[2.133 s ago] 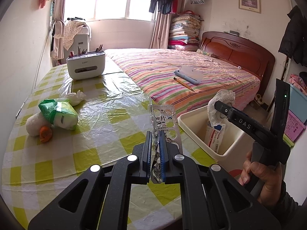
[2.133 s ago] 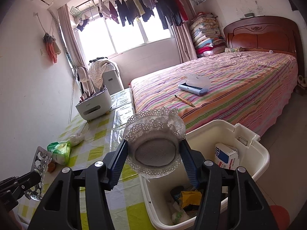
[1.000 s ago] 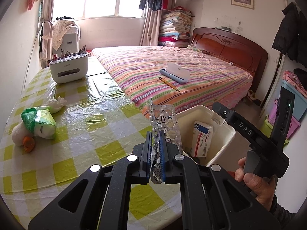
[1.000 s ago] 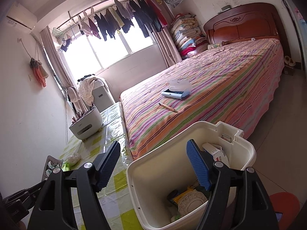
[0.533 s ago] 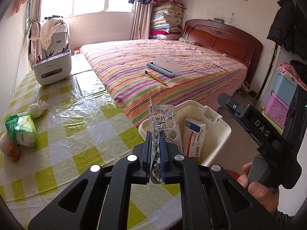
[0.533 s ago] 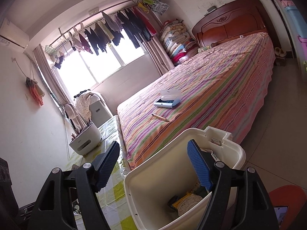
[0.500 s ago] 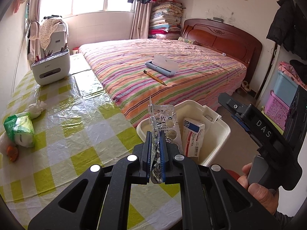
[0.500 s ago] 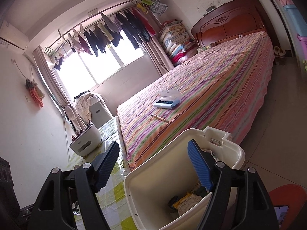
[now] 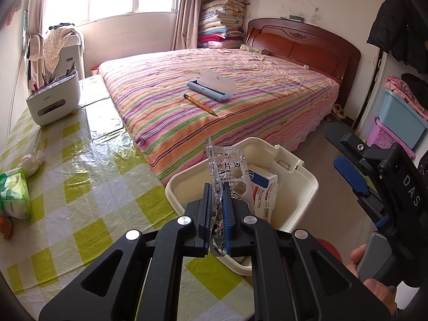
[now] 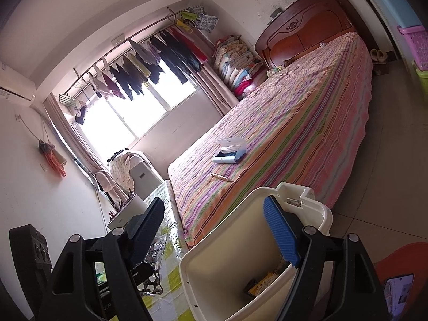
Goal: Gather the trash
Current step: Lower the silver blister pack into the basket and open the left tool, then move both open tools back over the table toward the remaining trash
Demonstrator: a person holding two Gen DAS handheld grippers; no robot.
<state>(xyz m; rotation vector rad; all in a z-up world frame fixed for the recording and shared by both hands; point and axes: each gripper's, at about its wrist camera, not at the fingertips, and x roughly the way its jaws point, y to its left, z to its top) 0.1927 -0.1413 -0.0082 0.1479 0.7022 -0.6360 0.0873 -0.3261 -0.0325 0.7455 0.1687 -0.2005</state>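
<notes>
The left gripper (image 9: 216, 195) clamps a crumpled blister pack (image 9: 229, 171), which rises from its jaws just ahead of the white bin (image 9: 307, 187). The right gripper (image 10: 214, 230) gapes empty, the bin below its jaws.

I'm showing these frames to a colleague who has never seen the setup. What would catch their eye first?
Probably the crumpled silver blister pack, pinched upright in the left gripper over the near rim of the cream bin beside the checked table. Next, the right gripper, open and empty above that bin. Behind both, the striped bed fills the room, with a pencil lying on it.
</notes>
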